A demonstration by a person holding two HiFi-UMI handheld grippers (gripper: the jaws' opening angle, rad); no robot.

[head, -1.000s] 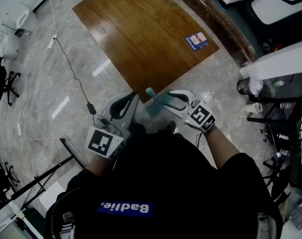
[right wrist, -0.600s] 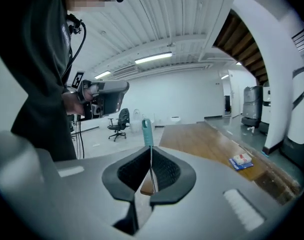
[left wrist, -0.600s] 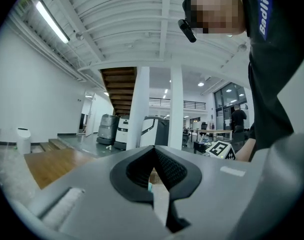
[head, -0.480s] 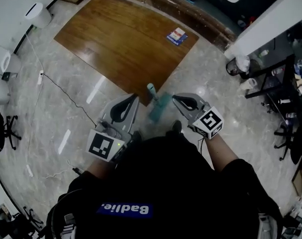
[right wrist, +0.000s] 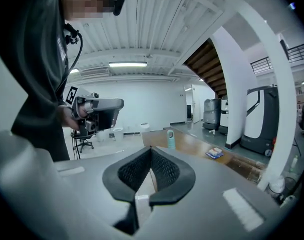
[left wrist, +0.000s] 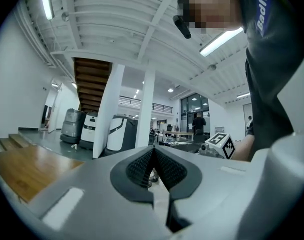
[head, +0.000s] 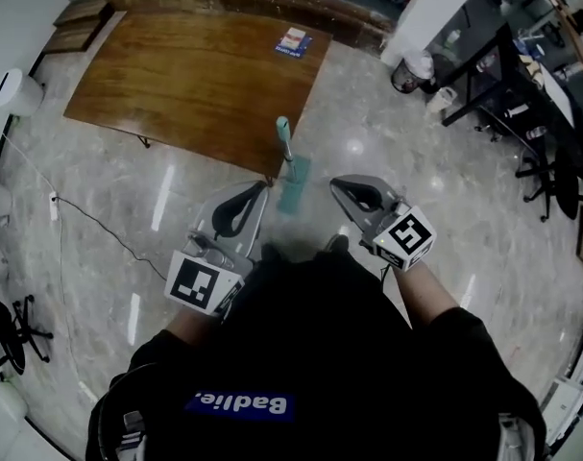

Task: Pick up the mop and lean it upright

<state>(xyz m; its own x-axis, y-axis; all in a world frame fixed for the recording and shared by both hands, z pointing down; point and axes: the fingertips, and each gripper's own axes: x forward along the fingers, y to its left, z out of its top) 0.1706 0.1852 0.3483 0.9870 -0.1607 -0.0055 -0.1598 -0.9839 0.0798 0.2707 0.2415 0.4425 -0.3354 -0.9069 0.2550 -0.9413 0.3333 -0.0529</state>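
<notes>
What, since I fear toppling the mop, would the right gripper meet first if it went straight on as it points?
Probably the mop, whose handle stands just beside the right gripper's line; if it slips past, the platform behind. Depth is unclear.

One mop (head: 293, 188) is counted at the centre of the head view. Two grippers are counted below it, the left gripper (head: 260, 188) and the right gripper (head: 335, 182), and two marker cubes, the left cube (head: 195, 283) and the right cube (head: 406, 237). One wooden platform (head: 195, 75) is seen at the upper left, with one booklet (head: 293, 41) on it. One cable (head: 99, 227) and one office chair (head: 12, 320) are counted at the left edge. In the left gripper view, two white pillars are counted at centre left, the left pillar (left wrist: 107, 109) and the right pillar (left wrist: 146, 109), and three floor machines, a grey machine (left wrist: 71, 125), a small white machine (left wrist: 89, 129) and a large white machine (left wrist: 122, 131)
</notes>
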